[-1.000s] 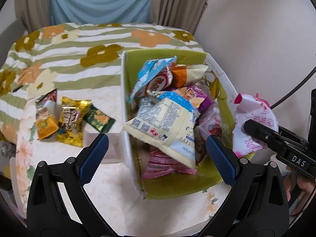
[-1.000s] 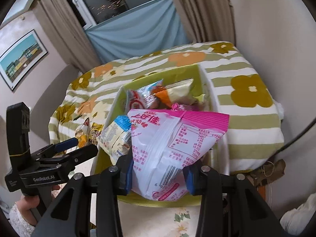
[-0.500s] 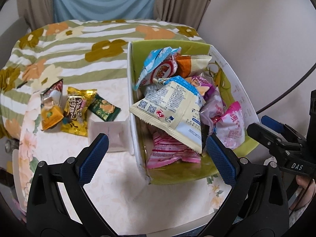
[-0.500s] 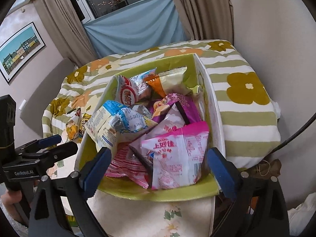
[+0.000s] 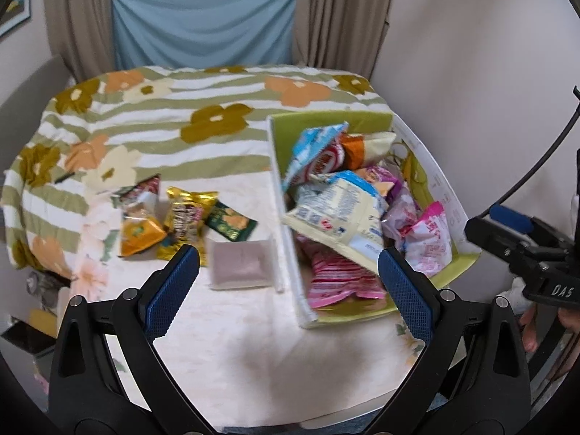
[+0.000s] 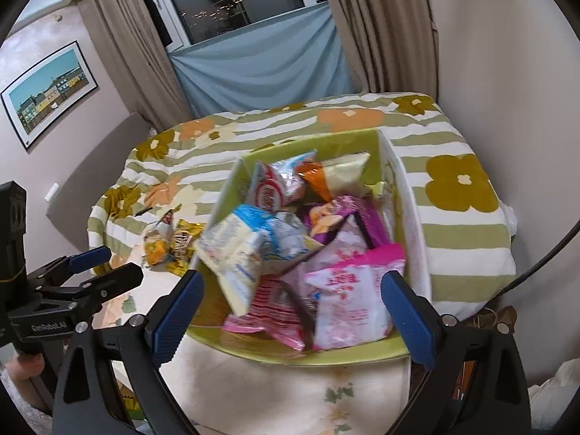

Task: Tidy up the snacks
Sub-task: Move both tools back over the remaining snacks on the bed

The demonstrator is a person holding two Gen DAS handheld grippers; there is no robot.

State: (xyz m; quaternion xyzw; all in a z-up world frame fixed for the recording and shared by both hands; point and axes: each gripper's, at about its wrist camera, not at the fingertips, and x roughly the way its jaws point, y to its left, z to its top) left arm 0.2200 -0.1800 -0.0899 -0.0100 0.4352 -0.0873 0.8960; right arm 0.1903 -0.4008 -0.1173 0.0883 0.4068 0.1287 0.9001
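Observation:
A green and white box [image 5: 288,239] [image 6: 406,195] holds several snack bags, among them a pink and white bag [image 5: 429,239] [image 6: 348,304] at its near right and a cream and blue bag [image 5: 337,217] [image 6: 235,253]. Loose snacks lie left of the box: an orange packet [image 5: 139,232], a gold packet [image 5: 183,217], a dark green packet [image 5: 232,223] and a pale pink flat packet [image 5: 241,264]. My left gripper [image 5: 288,282] is open and empty, above the table in front of the box. My right gripper [image 6: 291,311] is open and empty over the box's near edge.
The table carries a floral cloth [image 5: 261,348], and behind it lies a striped flowered blanket [image 5: 163,123]. A wall [image 5: 471,72] stands close on the right. A curtain and blue drape [image 6: 261,65] hang at the back.
My right gripper opened and let the pink and white bag drop into the box, then drew back. My left gripper pulled back and shifted left, staying open.

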